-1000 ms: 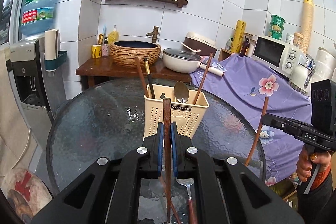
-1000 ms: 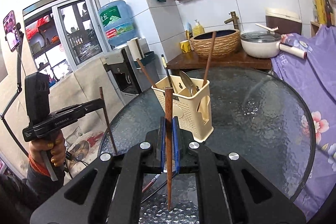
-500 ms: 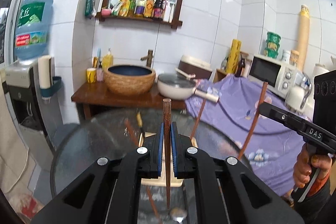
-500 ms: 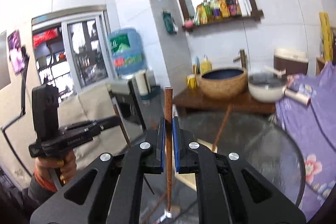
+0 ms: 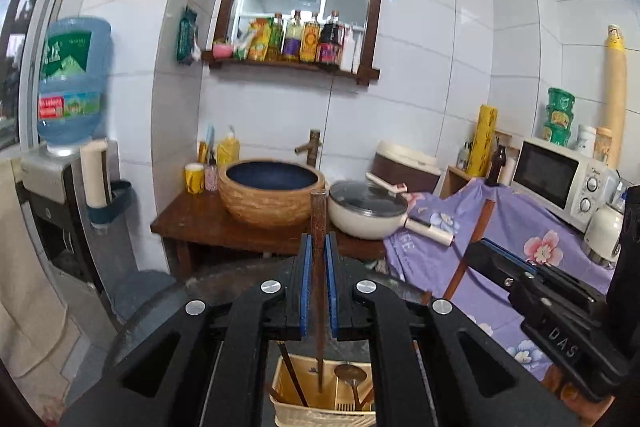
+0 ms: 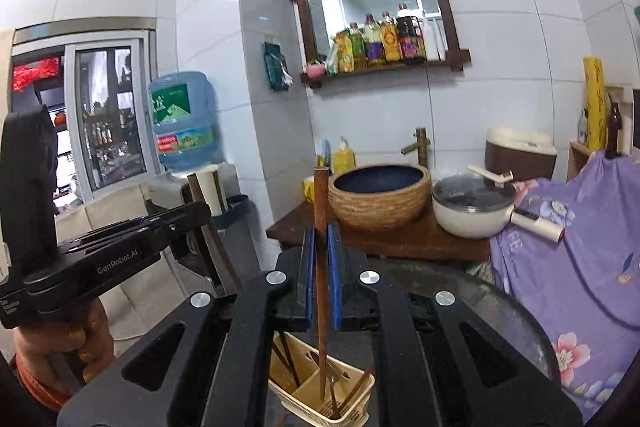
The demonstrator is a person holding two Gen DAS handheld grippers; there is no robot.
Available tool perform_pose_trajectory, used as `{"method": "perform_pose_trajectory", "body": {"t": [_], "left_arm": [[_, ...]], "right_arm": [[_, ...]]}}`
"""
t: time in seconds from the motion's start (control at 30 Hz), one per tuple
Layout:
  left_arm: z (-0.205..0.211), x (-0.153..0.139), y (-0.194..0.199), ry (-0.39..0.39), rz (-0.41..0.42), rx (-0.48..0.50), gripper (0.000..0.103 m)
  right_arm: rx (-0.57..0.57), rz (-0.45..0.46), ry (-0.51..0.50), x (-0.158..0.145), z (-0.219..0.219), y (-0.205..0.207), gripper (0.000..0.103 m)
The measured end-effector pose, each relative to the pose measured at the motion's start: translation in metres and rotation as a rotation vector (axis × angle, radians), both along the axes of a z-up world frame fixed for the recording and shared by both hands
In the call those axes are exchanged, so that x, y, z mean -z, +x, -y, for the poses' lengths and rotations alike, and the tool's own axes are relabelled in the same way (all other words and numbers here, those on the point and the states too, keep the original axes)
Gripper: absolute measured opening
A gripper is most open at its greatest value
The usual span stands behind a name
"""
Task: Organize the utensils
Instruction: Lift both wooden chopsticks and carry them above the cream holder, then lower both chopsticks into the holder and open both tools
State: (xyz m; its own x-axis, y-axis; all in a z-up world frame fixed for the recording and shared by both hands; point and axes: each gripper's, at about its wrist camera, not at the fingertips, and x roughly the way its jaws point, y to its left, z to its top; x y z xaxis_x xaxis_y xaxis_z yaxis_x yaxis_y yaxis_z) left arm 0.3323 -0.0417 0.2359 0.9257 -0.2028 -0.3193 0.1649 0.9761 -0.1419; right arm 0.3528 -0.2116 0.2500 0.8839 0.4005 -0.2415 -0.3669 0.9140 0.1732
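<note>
My left gripper (image 5: 319,247) is shut on a brown chopstick (image 5: 319,227) held upright, its lower tip hanging over the cream utensil basket (image 5: 296,407). My right gripper (image 6: 321,239) is shut on another brown chopstick (image 6: 321,203), its lower tip reaching down into the same basket (image 6: 316,403). The basket holds chopsticks and a metal spoon (image 5: 349,373). Each view shows the other gripper beside it: the right one (image 5: 552,311) with its chopstick, the left one (image 6: 120,247) with its chopstick.
The round glass table (image 6: 516,327) lies below. Behind it stand a wooden stand with a woven basin (image 5: 272,193) and a white pot (image 5: 366,215), a purple flowered cloth (image 5: 508,239), a microwave (image 5: 560,179) and a water dispenser (image 5: 68,163).
Both grippers rose and moved forward over the basket with their chopsticks; the basket has dropped to the bottom of both views, under the jaws. The table utensils are out of view.
</note>
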Motion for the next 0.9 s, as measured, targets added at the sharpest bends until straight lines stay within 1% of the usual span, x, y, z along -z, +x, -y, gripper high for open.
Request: {"method": "perform_pose_trajectory", "body": {"t": [0.17,0.3,0.43,0.57,0.63,0.67,0.7,0.73,0.77,0.8,0.83,0.87,0.9], "left_arm": [[-0.001,0.051,0.015,0.003,-0.097,-0.007,0.007],[0.003,0.080,0.017,0.020,-0.146,0.007,0.007],[0.005,0.100,0.019,0.037,-0.180,0.013,0.007],[0.006,0.106,0.018,0.064,-0.169,0.013,0.007],[0.006,0.106,0.015,0.057,-0.169,0.019,0.008],[0.006,0.106,0.013,0.052,-0.172,0.028,0.013],[0.005,0.106,0.010,0.050,-0.170,0.033,0.026],[0.004,0.106,0.005,0.049,-0.164,0.034,0.035],[0.003,0.107,-0.001,0.046,-0.152,0.030,0.051],[0.001,0.107,-0.006,0.042,-0.141,0.027,0.058],[-0.001,0.109,-0.013,0.041,-0.130,0.024,0.059],[-0.004,0.112,-0.021,0.043,-0.125,0.018,0.064],[-0.006,0.115,-0.028,0.047,-0.124,0.012,0.071]], "right_arm": [[0.004,-0.070,-0.009,0.043,-0.002,0.013,0.007],[0.001,-0.098,-0.032,0.064,-0.007,0.015,0.007],[0.009,-0.123,-0.048,0.083,-0.010,0.017,0.007],[0.022,-0.137,-0.052,0.092,-0.008,0.019,0.007],[0.031,-0.144,-0.042,0.094,-0.005,0.021,0.007],[0.030,-0.145,-0.032,0.094,-0.003,0.021,0.008],[0.024,-0.149,-0.028,0.095,-0.003,0.021,0.009],[0.023,-0.148,-0.029,0.096,-0.002,0.019,0.012],[0.031,-0.140,-0.033,0.097,-0.001,0.016,0.021],[0.037,-0.127,-0.037,0.098,0.000,0.011,0.028],[0.037,-0.122,-0.031,0.098,0.001,0.008,0.041],[0.036,-0.115,-0.017,0.100,0.004,0.002,0.045],[0.037,-0.111,-0.006,0.101,0.006,-0.003,0.045]]}}
